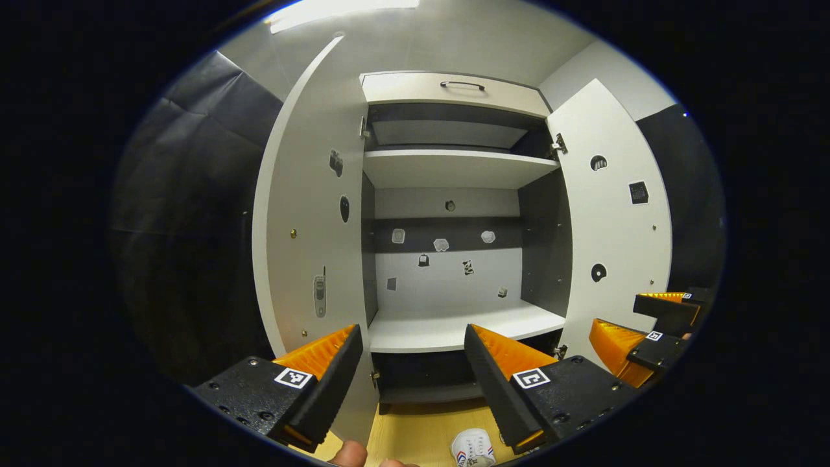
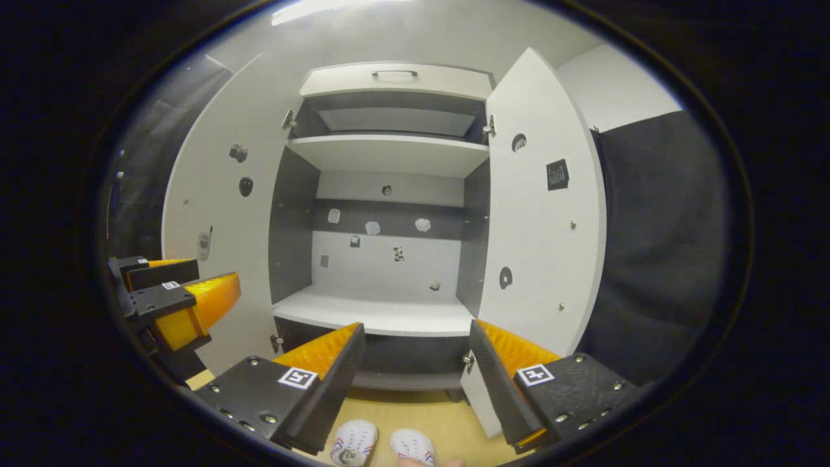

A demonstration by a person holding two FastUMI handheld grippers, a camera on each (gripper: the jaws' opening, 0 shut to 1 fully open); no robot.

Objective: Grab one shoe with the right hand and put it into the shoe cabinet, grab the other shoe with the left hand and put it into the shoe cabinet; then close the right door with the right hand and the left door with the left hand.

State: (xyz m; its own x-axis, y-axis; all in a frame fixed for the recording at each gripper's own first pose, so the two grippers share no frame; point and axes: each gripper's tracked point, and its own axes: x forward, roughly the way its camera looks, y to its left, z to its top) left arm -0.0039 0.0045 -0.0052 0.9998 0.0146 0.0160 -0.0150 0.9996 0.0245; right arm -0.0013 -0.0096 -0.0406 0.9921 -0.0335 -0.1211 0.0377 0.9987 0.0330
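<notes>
Shoes [image 2: 382,447], a white pair, sit side by side on the wooden floor [image 2: 441,415] just before the shoe cabinet [image 2: 389,155]. Its left door [image 2: 220,214] and right door [image 2: 541,220] stand wide. Left tongs [image 1: 412,363] and right tongs [image 2: 415,360] both hang released, grasping nothing.

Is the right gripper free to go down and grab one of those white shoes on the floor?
Probably yes. The right gripper is open and holds nothing, and the shoes sit on bare floor just below it, before the open cabinet, with nothing between.

Both doors, left door [image 2: 220,214] and right door [image 2: 541,214], stand swung wide, flanking the shoe cabinet [image 2: 389,81] opening. Its lower shelf [image 2: 382,314] lies bare.
</notes>
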